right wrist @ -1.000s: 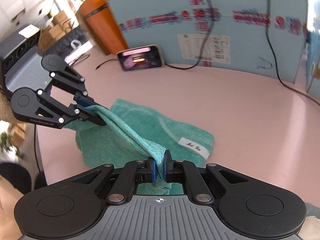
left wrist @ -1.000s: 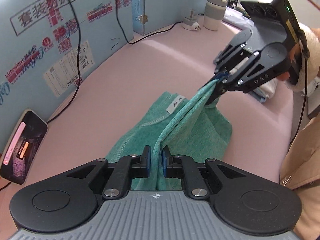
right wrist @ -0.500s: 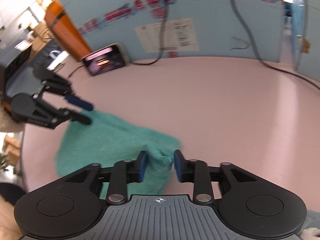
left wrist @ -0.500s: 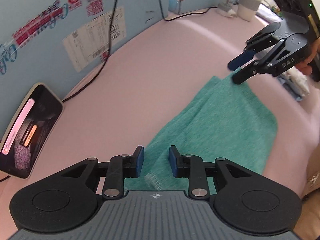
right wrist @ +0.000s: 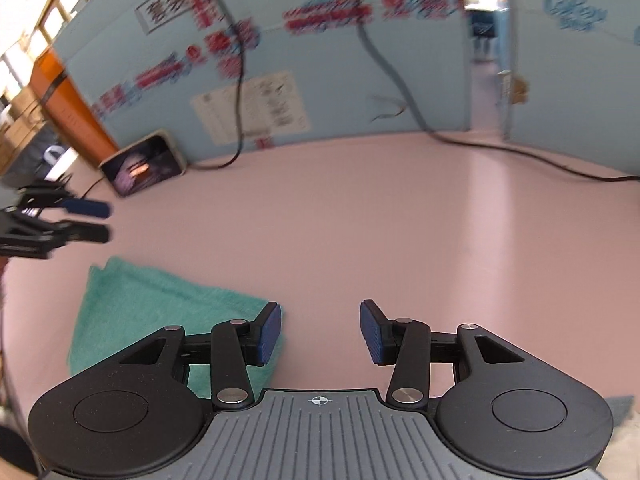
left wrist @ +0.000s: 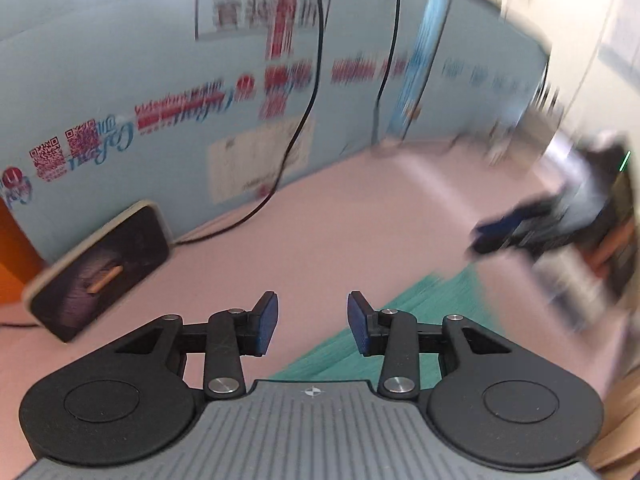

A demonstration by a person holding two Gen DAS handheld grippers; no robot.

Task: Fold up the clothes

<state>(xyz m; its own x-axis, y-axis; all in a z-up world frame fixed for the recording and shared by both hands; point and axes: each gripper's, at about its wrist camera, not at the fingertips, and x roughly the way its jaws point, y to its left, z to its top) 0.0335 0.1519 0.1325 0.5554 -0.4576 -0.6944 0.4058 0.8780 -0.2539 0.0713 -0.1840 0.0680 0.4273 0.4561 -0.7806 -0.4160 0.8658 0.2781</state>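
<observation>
Nearest in each wrist view is the tool itself. The left tool (left wrist: 312, 322) has its jaws opening with nothing between the blue pads, only bare pink bench (left wrist: 340, 240) showing through the gap, and the right tool (right wrist: 320, 330) is likewise opening and empty. The green cloth (right wrist: 160, 312) lies released on the bench in a flat, layered rectangle: from the right wrist it sits just beside and partly under that tool's left finger, and from the left wrist its edge runs out from under the right finger towards the other tool. Neither tool touches it as far as the pictures show. Judging from this, a fold has just been laid down and let go, so the step in hand is the release between folds. The next move probably calls for checking whether the cloth is small enough; if not, both tools should come back to one short edge of the cloth, pinch all layers together at two corners, and carry that edge over to the opposite one without dragging the lower layers askew. Farther from the cloth, a phone (right wrist: 144, 166) leans against the blue printed boxes (right wrist: 360, 60) at the bench's far edge, with a black cable (right wrist: 520, 152) trailing across the pink surface, well apart from the cloth.
</observation>
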